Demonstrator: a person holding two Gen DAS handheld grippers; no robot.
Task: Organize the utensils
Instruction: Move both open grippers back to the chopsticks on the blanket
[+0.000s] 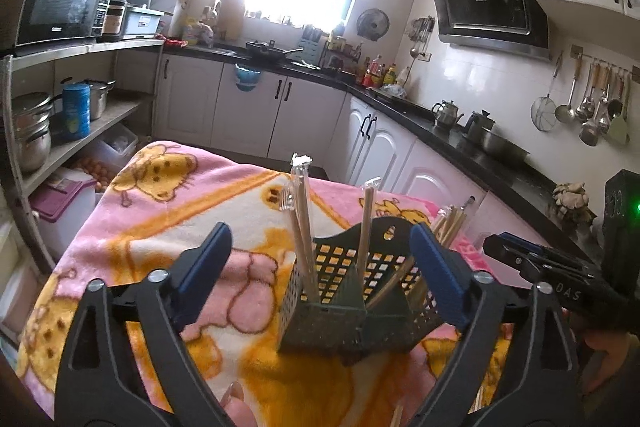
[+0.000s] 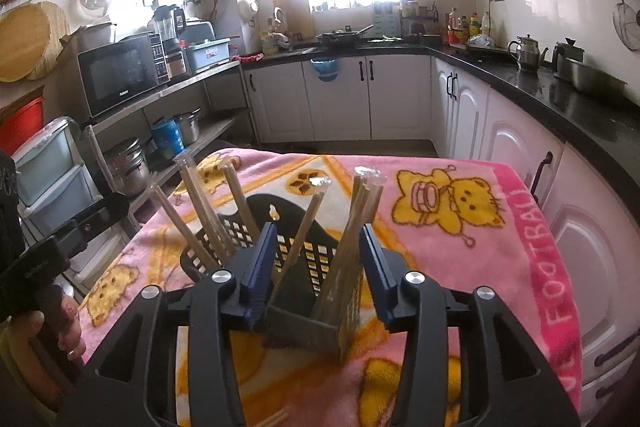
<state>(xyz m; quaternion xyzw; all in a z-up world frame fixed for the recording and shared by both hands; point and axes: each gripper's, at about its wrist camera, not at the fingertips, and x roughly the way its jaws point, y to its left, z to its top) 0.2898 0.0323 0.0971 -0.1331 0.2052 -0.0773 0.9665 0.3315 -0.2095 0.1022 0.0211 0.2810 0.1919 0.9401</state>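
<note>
Pink "FOOTBALL" blanket (image 2: 556, 267) under caddy (image 2: 304, 259)

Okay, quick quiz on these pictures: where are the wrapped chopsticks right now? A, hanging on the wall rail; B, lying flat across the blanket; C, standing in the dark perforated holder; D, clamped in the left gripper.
C: the wrapped chopsticks stand tilted in the dark perforated holder on the pink blanket, while the left gripper and right gripper are both open, holding nothing.

chopsticks (image 2: 236, 201) upright in holder (image 2: 304, 291), holder on blanket (image 2: 460, 267)
</note>
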